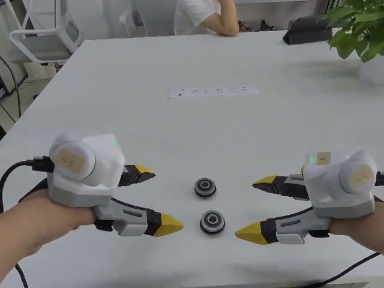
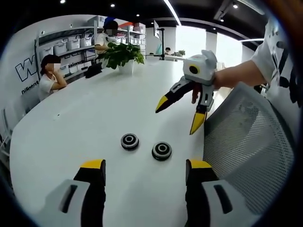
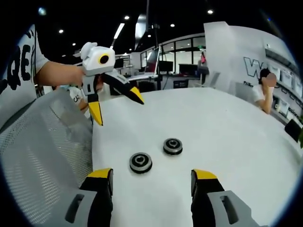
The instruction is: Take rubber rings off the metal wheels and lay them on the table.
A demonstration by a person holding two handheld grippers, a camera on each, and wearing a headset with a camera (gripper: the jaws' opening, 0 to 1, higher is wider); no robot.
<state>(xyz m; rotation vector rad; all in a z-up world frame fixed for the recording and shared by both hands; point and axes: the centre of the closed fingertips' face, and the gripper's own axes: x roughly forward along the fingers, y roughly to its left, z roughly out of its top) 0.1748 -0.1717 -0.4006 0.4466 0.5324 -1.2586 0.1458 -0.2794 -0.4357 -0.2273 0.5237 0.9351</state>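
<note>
Though clear of both, ringed wheels between left gripper and right gripper, jaws released.

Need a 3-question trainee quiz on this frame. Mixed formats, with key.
1. True or false: the left tongs and the right tongs are both open and hold nothing.
2. How many metal wheels lie on the table? A) one B) two C) three
3. Fill in: the wheels lie ___ the tips of the two tongs.

Key:
1. True.
2. B, the far wheel and the near wheel.
3. between
</note>
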